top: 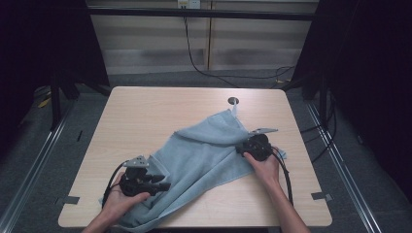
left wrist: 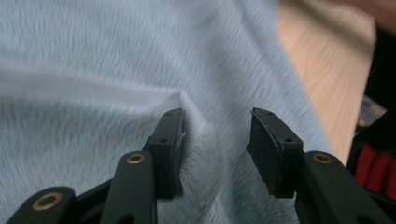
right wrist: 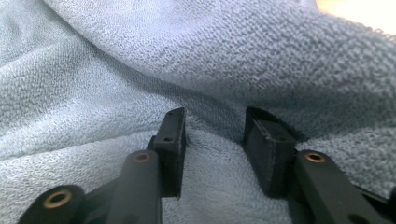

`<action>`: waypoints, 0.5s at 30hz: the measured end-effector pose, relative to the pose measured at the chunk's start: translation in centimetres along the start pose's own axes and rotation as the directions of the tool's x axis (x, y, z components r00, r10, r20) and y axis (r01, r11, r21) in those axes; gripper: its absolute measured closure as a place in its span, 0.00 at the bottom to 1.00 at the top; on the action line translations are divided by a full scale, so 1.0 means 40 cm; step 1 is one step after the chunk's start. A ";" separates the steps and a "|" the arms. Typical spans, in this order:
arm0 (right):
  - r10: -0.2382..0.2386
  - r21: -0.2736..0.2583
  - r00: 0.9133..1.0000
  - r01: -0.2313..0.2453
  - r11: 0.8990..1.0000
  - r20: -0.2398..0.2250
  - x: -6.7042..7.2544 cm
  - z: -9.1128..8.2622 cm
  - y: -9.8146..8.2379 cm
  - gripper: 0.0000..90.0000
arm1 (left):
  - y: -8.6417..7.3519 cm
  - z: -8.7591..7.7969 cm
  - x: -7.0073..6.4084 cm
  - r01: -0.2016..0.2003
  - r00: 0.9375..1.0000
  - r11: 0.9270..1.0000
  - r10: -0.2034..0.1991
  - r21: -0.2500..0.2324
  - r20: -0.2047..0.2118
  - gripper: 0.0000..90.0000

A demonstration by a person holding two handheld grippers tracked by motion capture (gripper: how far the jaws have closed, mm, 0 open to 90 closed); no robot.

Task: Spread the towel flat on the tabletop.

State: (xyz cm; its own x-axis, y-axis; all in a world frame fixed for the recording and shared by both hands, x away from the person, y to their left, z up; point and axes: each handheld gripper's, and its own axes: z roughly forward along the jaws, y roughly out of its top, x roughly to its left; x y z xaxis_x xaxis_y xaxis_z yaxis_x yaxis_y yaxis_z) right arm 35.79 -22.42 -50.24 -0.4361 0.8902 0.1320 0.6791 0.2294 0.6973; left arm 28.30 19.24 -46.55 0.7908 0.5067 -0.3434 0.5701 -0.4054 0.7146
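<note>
Left hand enters from the bottom edge of the high view, forearm angled up and inward, wrist low over the near-left corner of the table. It carries the left gripper roughly level, jaws pointing right across the near end of the light blue towel. In the left gripper view the jaws stand partly apart, a soft ridge of towel rising between them; the left pad lies against the pile, the right pad is clear of it, so nothing is pinched. The towel lies crumpled in a diagonal band from the near-left table edge, where a corner droops over, up to a point near the grommet hole at the far side. Right hand comes in from the bottom right, forearm sloping up and left, holding the right gripper at the towel's right edge, jaws pointing left. In the right gripper view the jaws are partly apart, tips tucked under a thick fold of towel, cloth between them but not squeezed. No containers on the table.
</note>
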 end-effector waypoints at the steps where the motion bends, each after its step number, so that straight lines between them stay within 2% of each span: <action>1: -0.011 0.006 1.000 0.011 1.000 -0.007 -0.001 0.006 0.007 0.59 | 0.013 -0.006 0.006 -0.009 1.000 1.000 0.008 -0.018 -0.013 0.61; 3: -0.014 0.004 1.000 0.014 1.000 -0.019 -0.005 0.019 0.020 0.56 | 0.043 -0.014 0.034 -0.008 1.000 0.999 0.006 -0.050 -0.026 0.63; 5: 0.000 -0.008 0.998 -0.001 1.000 -0.056 -0.012 0.036 0.033 0.50 | 0.071 -0.016 0.064 -0.011 0.999 0.997 0.007 -0.080 -0.047 0.64; 7: -0.002 -0.015 0.999 0.001 1.000 -0.054 -0.012 0.049 0.044 0.50 | 0.094 -0.013 0.096 -0.009 0.997 0.995 0.001 -0.098 -0.082 0.66; 8: -0.004 -0.015 0.998 0.003 1.000 -0.055 -0.012 0.053 0.047 0.49 | 0.108 -0.004 0.124 0.011 0.997 0.996 -0.018 -0.090 -0.082 0.67; 10: 0.001 -0.010 0.998 -0.001 1.000 -0.068 -0.009 0.062 0.057 0.46 | 0.120 0.014 0.162 -0.001 0.993 0.998 -0.007 -0.059 -0.120 0.69; 12: -0.013 -0.016 0.998 0.011 1.000 -0.064 0.001 0.059 0.064 0.47 | 0.125 0.035 0.198 0.012 0.991 0.998 -0.019 -0.055 -0.131 0.71; 14: -0.030 -0.028 0.997 0.028 0.999 -0.073 0.020 0.046 0.066 0.49 | 0.119 0.059 0.219 0.019 0.991 0.999 -0.024 -0.042 -0.135 0.73; 15: -0.041 -0.024 0.995 0.039 0.999 -0.087 0.030 0.038 0.065 0.50 | 0.113 0.078 0.225 0.008 0.987 1.000 -0.008 -0.002 -0.158 0.73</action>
State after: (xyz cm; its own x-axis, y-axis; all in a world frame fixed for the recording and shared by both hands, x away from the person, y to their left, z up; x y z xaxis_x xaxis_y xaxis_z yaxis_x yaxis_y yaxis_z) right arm 37.93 -20.16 -49.37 -0.5132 0.8425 0.1637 0.6472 0.2546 0.7186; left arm 38.68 19.61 -48.32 0.7412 0.6237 -0.2484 0.5758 -0.4004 0.7129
